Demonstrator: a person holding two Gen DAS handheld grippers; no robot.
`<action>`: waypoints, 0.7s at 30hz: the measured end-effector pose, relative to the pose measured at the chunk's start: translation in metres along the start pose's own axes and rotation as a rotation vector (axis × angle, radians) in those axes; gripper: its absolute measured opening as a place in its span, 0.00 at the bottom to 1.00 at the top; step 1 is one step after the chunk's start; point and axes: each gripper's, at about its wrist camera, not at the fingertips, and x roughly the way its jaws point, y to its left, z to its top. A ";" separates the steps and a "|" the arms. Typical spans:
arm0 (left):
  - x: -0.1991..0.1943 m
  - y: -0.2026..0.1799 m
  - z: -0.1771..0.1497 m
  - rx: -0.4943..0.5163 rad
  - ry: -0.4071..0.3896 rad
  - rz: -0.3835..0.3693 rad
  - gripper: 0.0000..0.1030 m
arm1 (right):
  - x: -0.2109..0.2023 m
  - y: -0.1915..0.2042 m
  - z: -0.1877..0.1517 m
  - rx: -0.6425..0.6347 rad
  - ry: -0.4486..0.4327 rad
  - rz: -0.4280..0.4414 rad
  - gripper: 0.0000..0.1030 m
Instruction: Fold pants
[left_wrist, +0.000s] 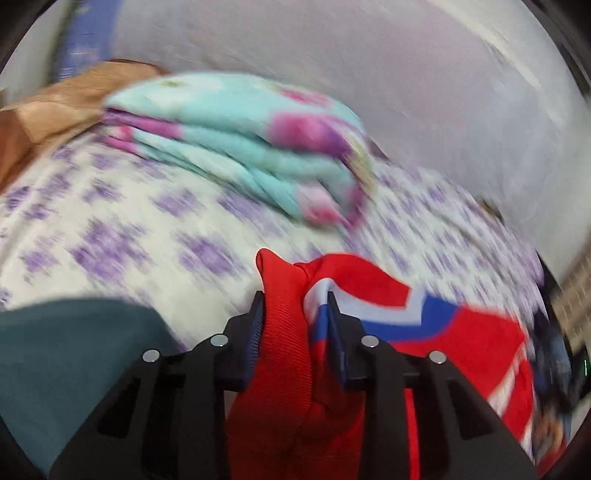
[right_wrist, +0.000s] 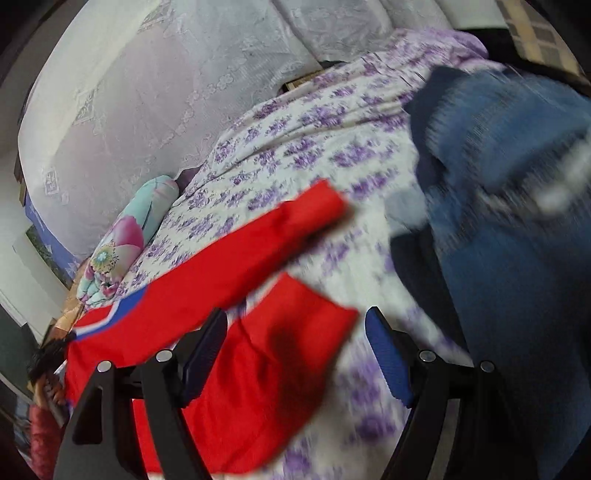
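my left claw (left_wrist: 295, 306) pinches a bunched fold of the red pants (left_wrist: 284, 332). my right claw (right_wrist: 295, 332) gapes wide, empty, pants at nine o'clock on the floral sheet (right_wrist: 295, 147).

We look across a bed (right_wrist: 303, 147) covered in a white sheet printed with purple flowers. Behind it hangs a pale lace curtain (right_wrist: 122, 110). A folded turquoise quilt with pink blooms (left_wrist: 236, 140) lies on the sheet near the curtain, with tan fabric (left_wrist: 62, 99) beside it. The light is soft and even.
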 end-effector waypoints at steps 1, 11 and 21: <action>0.007 0.006 0.003 -0.024 0.022 0.014 0.37 | -0.003 -0.003 -0.004 0.010 0.008 0.003 0.75; -0.096 0.016 -0.042 -0.044 -0.101 -0.103 0.89 | -0.009 -0.007 -0.017 0.058 0.039 0.012 0.76; -0.128 -0.035 -0.177 0.079 0.198 -0.366 0.95 | 0.064 0.015 0.032 -0.134 0.213 0.017 0.77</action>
